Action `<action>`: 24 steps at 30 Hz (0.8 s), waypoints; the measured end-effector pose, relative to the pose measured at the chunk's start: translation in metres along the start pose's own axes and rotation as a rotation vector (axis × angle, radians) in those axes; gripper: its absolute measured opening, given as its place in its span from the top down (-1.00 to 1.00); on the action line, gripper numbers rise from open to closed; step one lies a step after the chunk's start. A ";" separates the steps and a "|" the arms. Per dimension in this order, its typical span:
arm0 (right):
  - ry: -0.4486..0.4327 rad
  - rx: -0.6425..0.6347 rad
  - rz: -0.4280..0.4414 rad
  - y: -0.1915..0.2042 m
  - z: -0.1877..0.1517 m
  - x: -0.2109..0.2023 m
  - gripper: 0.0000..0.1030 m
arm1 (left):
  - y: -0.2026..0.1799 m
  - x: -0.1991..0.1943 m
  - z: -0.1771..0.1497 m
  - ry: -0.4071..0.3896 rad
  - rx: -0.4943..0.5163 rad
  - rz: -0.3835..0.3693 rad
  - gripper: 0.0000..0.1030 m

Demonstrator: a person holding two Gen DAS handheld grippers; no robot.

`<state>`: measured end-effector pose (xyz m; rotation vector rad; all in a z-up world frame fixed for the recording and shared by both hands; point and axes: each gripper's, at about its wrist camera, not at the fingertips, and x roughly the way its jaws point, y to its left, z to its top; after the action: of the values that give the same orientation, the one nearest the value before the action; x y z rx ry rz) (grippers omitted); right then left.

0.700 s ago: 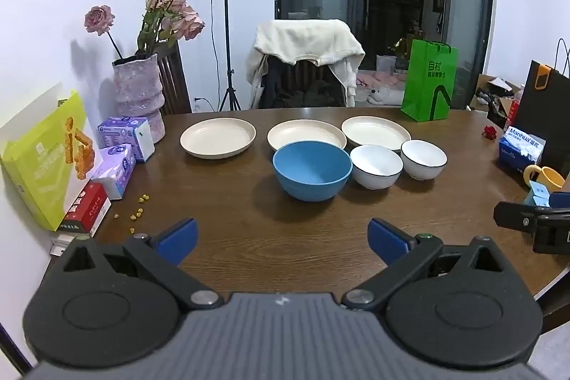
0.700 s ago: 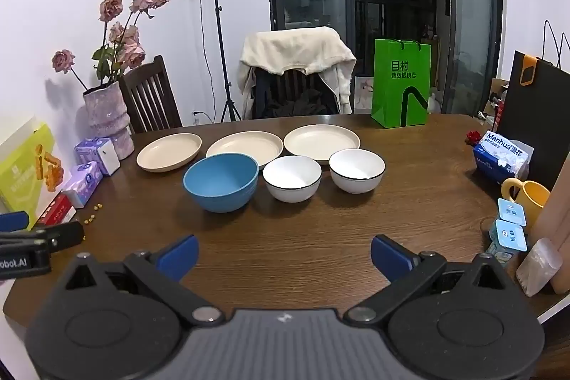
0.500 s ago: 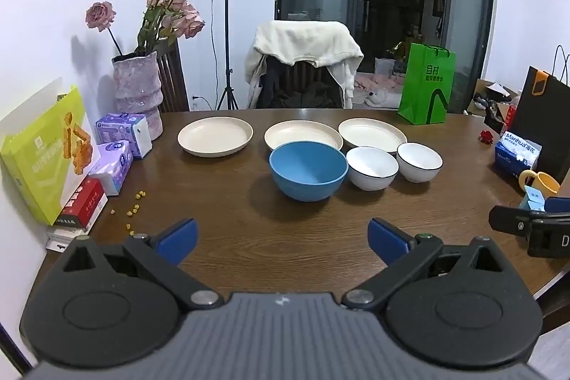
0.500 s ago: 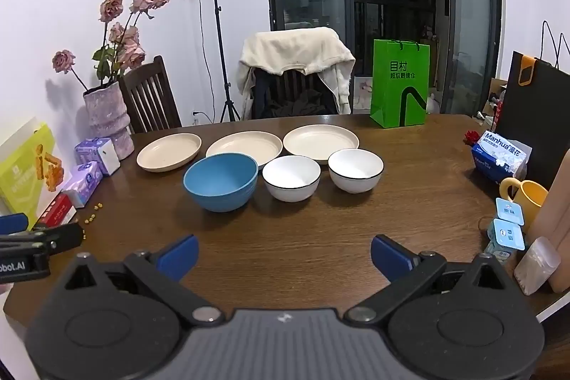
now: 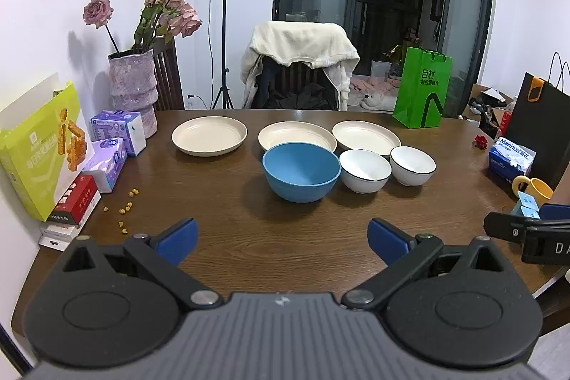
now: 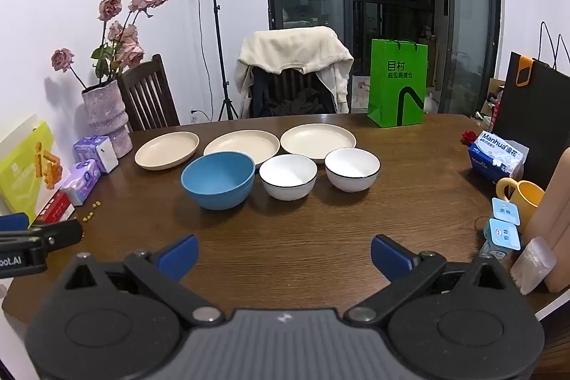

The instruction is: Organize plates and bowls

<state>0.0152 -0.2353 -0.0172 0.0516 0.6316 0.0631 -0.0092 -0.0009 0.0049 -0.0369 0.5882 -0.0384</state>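
On the brown wooden table three cream plates lie in a row: left plate, middle plate, right plate. In front of them stand a blue bowl and two white black-rimmed bowls. The right wrist view shows the same plates, blue bowl and white bowls. My left gripper and right gripper both hover wide open over the near table edge, holding nothing, well short of the dishes.
A pink vase with dried roses, tissue packs and a yellow-green box crowd the left side. A green bag, a black bag, a blue tissue pack, a yellow mug and small cartons line the right. A draped chair stands behind.
The left wrist view has drawn back slightly, so the dishes sit a little further left and smaller. The right wrist view is almost unchanged. Both grippers stay open.
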 end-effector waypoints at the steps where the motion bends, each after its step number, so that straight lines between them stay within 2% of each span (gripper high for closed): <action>1: 0.000 0.000 0.000 0.000 0.000 0.000 -1.00 | 0.000 0.000 0.000 0.000 0.000 0.000 -1.00; 24: 0.017 0.005 0.004 0.000 -0.003 0.010 -1.00 | -0.001 0.001 0.000 0.000 -0.001 0.001 -1.00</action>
<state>0.0215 -0.2347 -0.0258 0.0573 0.6486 0.0658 -0.0084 -0.0017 0.0039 -0.0372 0.5884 -0.0373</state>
